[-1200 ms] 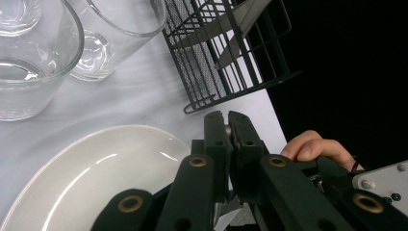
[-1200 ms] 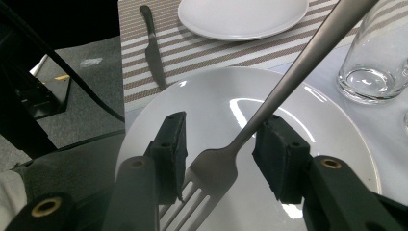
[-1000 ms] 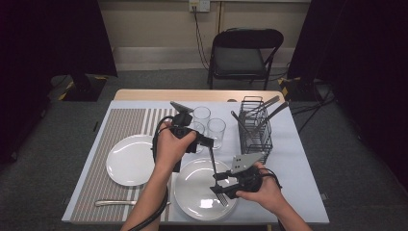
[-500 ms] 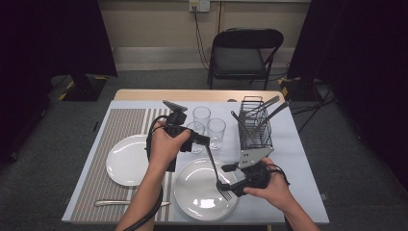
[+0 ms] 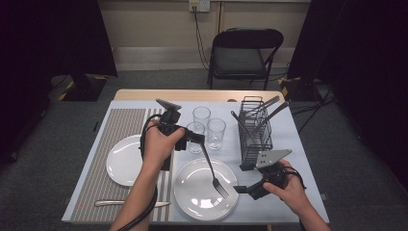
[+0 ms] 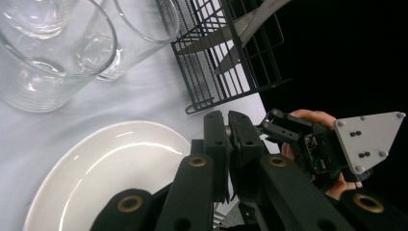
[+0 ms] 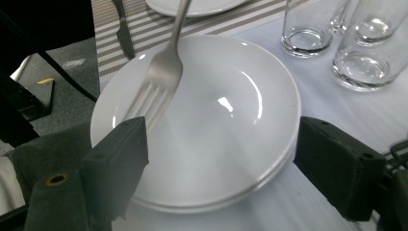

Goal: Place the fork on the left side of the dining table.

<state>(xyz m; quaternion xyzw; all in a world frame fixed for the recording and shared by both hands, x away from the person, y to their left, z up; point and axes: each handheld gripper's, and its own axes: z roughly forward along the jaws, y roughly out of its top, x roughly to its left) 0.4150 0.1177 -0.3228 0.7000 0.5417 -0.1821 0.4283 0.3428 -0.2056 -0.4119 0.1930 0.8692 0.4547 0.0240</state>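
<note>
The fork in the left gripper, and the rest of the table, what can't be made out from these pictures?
- fork handle end: hidden between the shut jaws of the left gripper in the high view.
- Fork tine tips: blurred in the right gripper view, partly behind a jaw of the open right gripper.
- Utensils in the wire caddy: too small to identify in the high view, cut off by the top edge in the left gripper view.

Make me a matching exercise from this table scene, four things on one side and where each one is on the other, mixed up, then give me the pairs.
1. fork
2. knife
3. wire rack
4. chair

A. behind the table's far edge
B. lying on the striped placemat
C. held in the left gripper, over the near plate
D. right of the glasses, holding utensils

Pairs: 1-C, 2-B, 3-D, 4-A
</note>
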